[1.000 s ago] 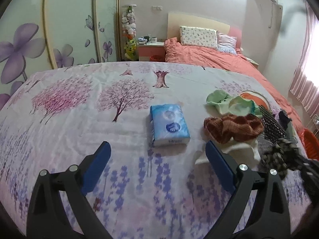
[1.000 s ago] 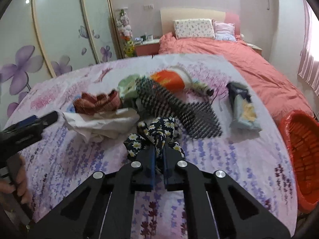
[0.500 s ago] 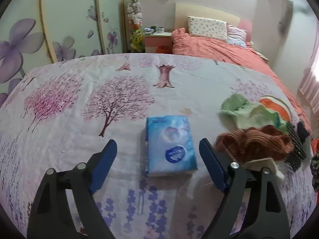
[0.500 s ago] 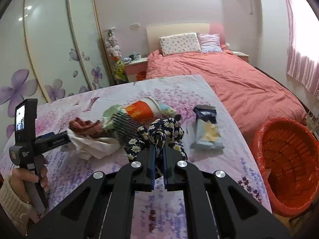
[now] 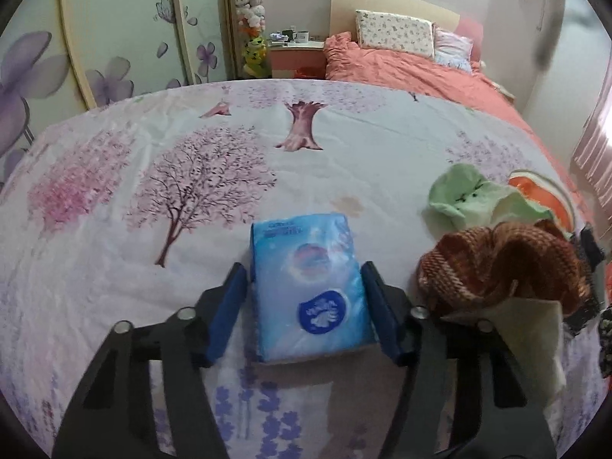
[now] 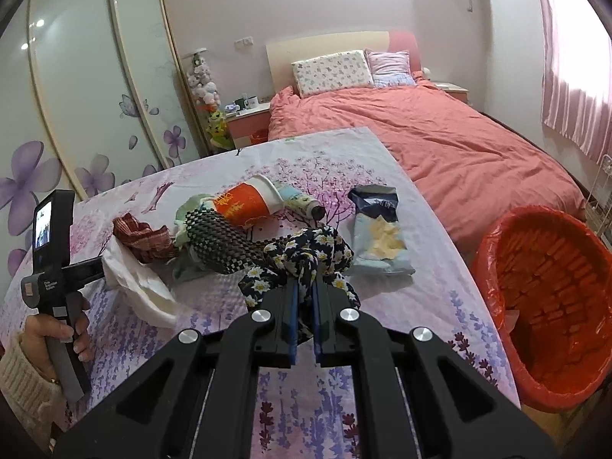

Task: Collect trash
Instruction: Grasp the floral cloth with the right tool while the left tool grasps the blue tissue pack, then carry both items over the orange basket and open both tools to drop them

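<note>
- Left gripper point(image 5: 306, 306): jaws have just been closing and now bracket the blue tissue pack point(image 5: 310, 290). Blue pads sit right at the pack's two long sides; whether they press yet I cannot tell, since a thin gap seems to remain on the left side. Logged as not yet clamped.
- Tissue pack lies flat on the floral tablecloth point(image 5: 153, 229), directly ahead of the left gripper. Its long axis runs away from the camera, in line with the fingers, so the jaws span its short width. Judgement: the approach is square and only the final squeeze is left.
- Right gripper point(image 6: 304, 306): jaws fully closed on the dark floral cloth point(image 6: 306, 252), which bunches up above the fingertips, clear of the table.
- Red basket point(image 6: 550, 306) stands off the table's right edge, lower than the tabletop, on the right gripper's side. The right hand is the nearer one to it; the cloth needs carrying rightward and down.
- Remaining pile in the right wrist view: orange paper cup point(image 6: 248, 202), black mesh mat point(image 6: 225, 241), snack bag point(image 6: 378, 229), crumpled white paper point(image 6: 141, 283); all well apart from the basket.
- Risk: the soft pack may buckle or slip if gripped lightly.
</note>
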Demonstrator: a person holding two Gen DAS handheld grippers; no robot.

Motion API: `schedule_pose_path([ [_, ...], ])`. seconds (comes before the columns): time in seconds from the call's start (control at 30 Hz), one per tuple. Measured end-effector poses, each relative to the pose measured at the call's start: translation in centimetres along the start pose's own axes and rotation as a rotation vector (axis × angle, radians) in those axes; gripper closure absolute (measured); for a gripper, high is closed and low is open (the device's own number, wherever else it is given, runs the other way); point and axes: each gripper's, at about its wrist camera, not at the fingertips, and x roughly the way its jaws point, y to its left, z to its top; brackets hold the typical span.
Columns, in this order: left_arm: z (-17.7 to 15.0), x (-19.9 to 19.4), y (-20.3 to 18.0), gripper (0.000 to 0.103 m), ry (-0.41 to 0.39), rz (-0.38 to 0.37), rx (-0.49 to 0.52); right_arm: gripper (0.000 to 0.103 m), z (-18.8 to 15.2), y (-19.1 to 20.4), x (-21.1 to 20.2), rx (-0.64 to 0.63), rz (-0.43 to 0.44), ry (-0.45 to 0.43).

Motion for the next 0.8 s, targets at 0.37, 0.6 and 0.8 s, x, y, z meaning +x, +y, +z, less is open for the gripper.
schedule_pose_path([
  [0.37, -0.3, -0.3, 0.7, 0.052, -0.001, 0.016, -0.008, 0.097, 0.2, -0.3, -1.0, 0.005, 0.003, -0.022],
  [0.6, -0.1, -3.0, 3.1, 0.052, -0.031, 0.018, -0.041, 0.097, 0.9, -0.3, -2.6, 0.009, 0.007, -0.06],
  [0.8, 0.4, -7.1, 3.3, 0.052, -0.094, 0.006, -0.023, 0.097, 1.2, -0.1, -4.3, 0.008, 0.016, -0.096],
])
